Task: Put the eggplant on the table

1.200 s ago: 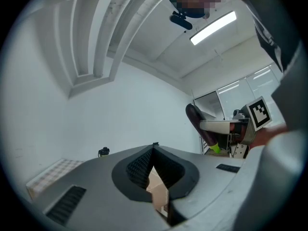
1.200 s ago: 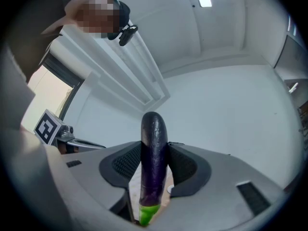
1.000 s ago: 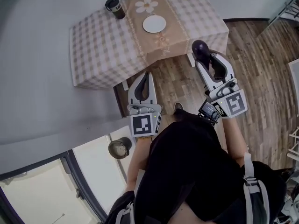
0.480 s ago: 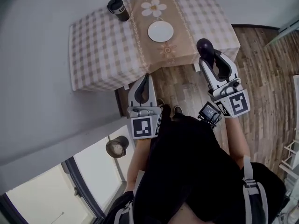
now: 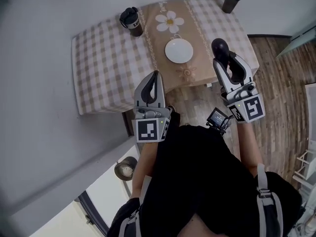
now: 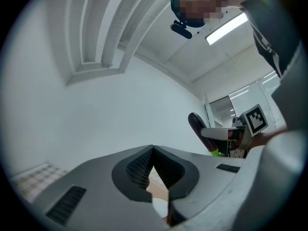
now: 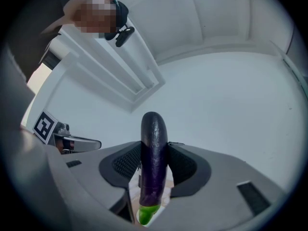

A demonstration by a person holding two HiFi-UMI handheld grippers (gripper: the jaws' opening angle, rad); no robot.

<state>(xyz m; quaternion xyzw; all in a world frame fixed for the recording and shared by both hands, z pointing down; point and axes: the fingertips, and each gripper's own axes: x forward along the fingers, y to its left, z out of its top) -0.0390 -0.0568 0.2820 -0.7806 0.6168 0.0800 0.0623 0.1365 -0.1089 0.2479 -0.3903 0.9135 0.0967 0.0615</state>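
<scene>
Head view, left to right: the surface [image 5: 103,63] carries a checked cloth with a tan runner [image 5: 160,43] down its middle. A dark lidded cup [image 5: 131,21] stands at the runner's far left side. Your left tongs [image 5: 156,76] hang over the near edge of the surface. Left gripper view shows them closed, tips meeting, nothing gripped. A white plate [image 5: 178,50] sits on the runner between your two tools. Your right tongs [image 5: 223,59] are clamped on the eggplant [image 5: 218,47]. It is held off the surface, over its right-hand edge, purple end forward and green stem end toward you. A second dark cup [image 5: 231,0] stands at the far right corner. Wood floor [image 5: 281,83] lies right of the surface.
</scene>
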